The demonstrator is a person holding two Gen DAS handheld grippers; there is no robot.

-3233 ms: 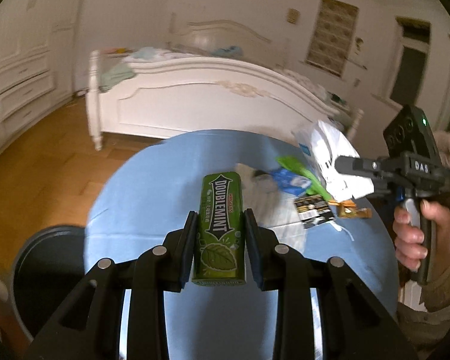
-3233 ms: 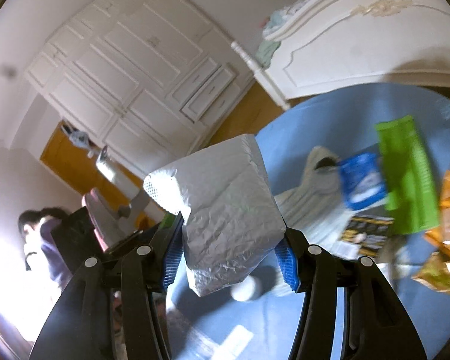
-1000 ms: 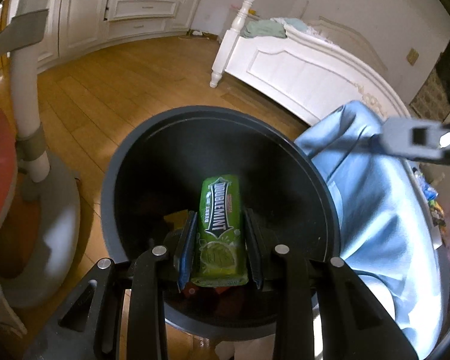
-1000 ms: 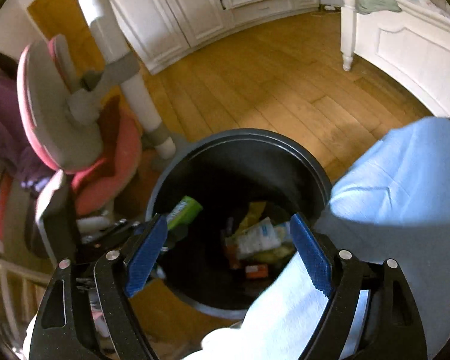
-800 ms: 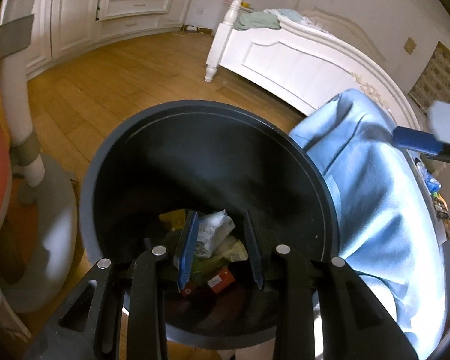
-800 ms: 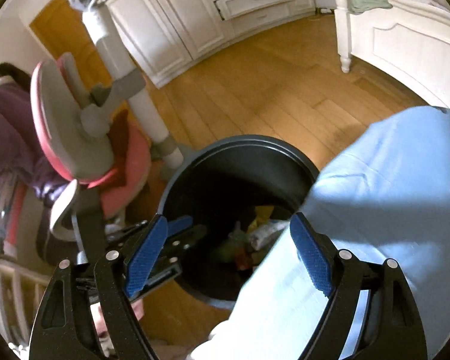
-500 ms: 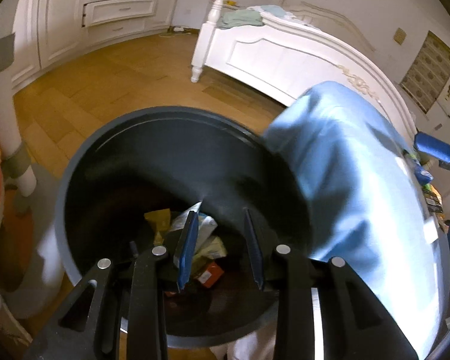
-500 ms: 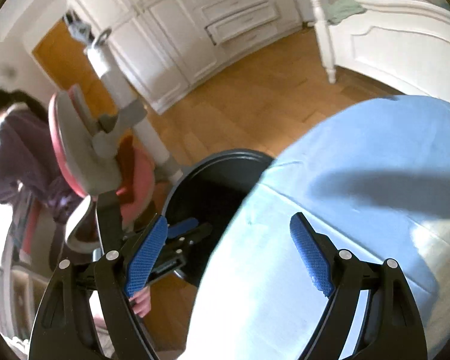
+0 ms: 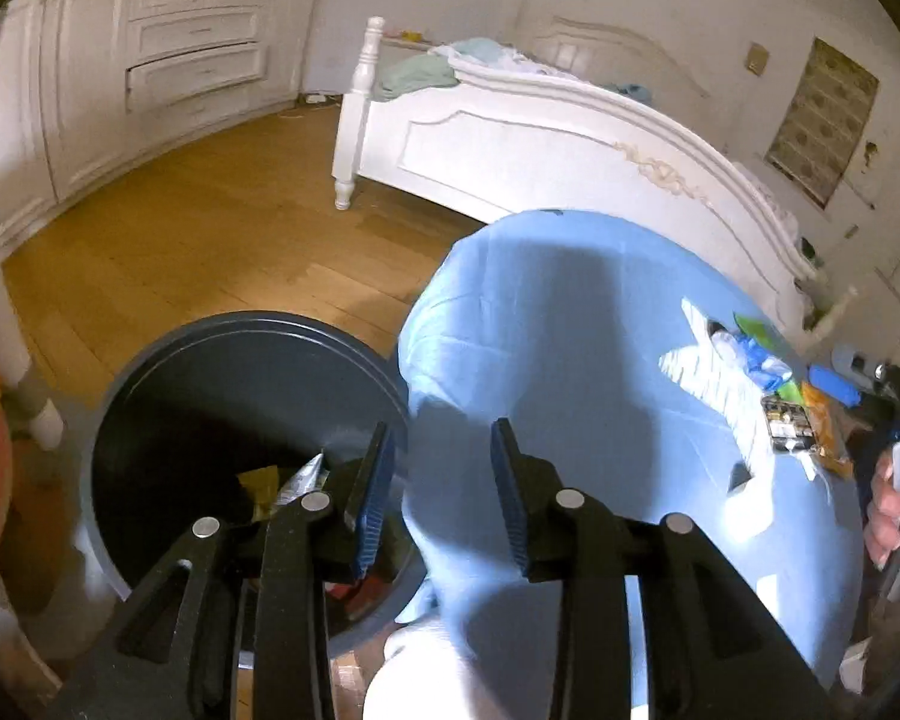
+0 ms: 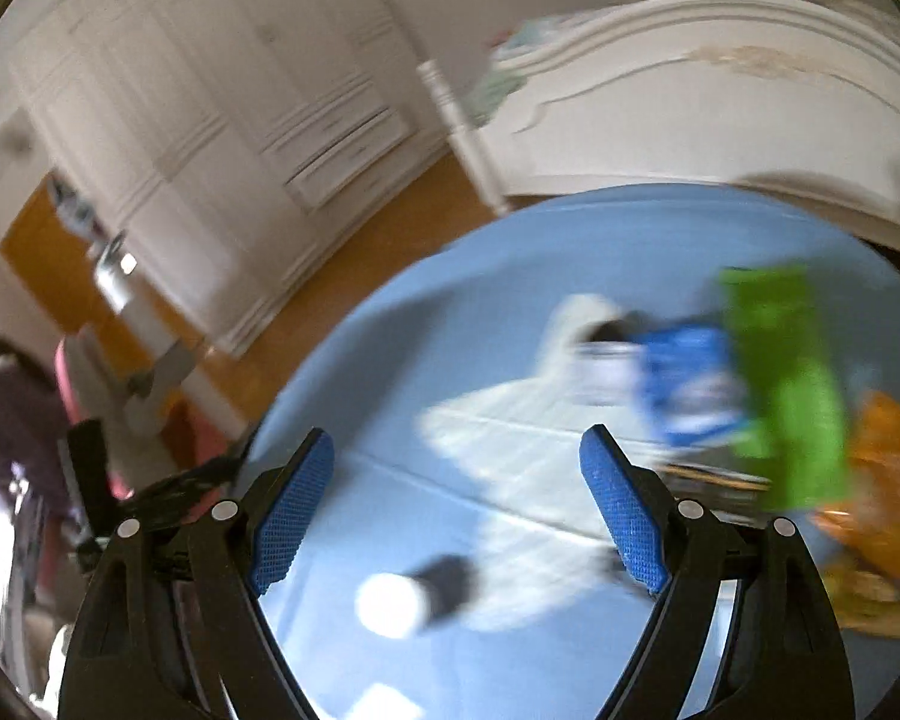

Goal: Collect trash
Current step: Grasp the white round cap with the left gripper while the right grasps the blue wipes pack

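Observation:
My left gripper (image 9: pixel 441 480) is open and empty, over the edge between the dark round trash bin (image 9: pixel 150 372) and the blue-clothed round table (image 9: pixel 570 330). The bin holds several wrappers (image 9: pixel 276 483). My right gripper (image 10: pixel 456 501) is open and empty above the table (image 10: pixel 510 252); it also shows at the right edge of the left wrist view (image 9: pixel 834 375). Trash lies on the table's right side: a white wrapper (image 10: pixel 522 432), a blue packet (image 10: pixel 684 378), a green packet (image 10: pixel 786 384) and an orange wrapper (image 10: pixel 882 450).
A white bed (image 9: pixel 540 138) stands behind the table. White cabinets (image 9: pixel 150 60) line the wall across a wooden floor (image 9: pixel 180 240). A pink chair on a grey stand (image 10: pixel 120 324) and a person (image 10: pixel 6 408) are at the left, near the bin.
Both grippers let go of their trash into the bin: the green gum pack and the white wrapper. Both have since swung right, from over the bin toward the table.

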